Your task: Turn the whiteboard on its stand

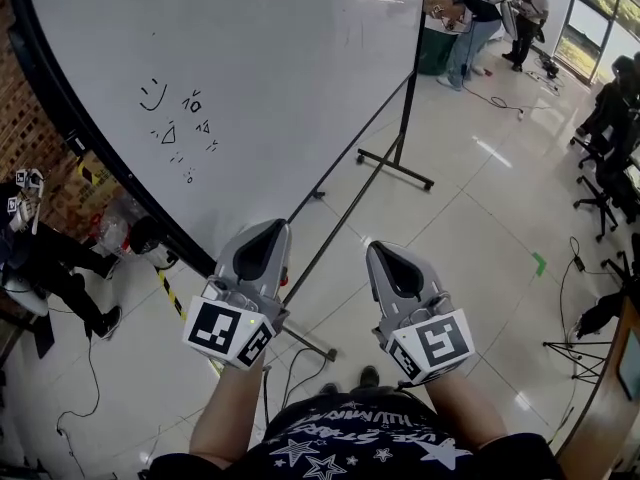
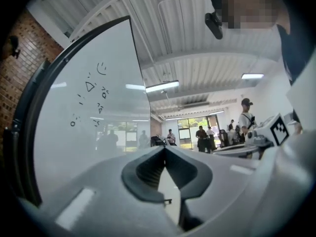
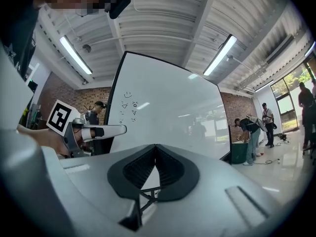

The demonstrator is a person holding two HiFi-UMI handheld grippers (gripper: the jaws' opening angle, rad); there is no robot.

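One large white whiteboard (image 1: pixel 250 78) on one black metal stand (image 1: pixel 403 118), two grey plastic grippers — left gripper (image 1: pixel 272 230), right gripper (image 1: pixel 384 252) — two standing people (image 1: pixel 470 13), one green bin (image 1: pixel 435 50), one person at left (image 1: pixel 50 258).

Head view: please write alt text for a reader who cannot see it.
A large black-framed white whiteboard with small black scribbles fills the upper left, on its black metal stand. Below it, the person holds the grey left gripper and the grey right gripper, both shut and empty, above a glossy pale floor.

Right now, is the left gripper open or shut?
Shut: the left gripper shows its jaw tips meeting in its own view, with nothing between them.
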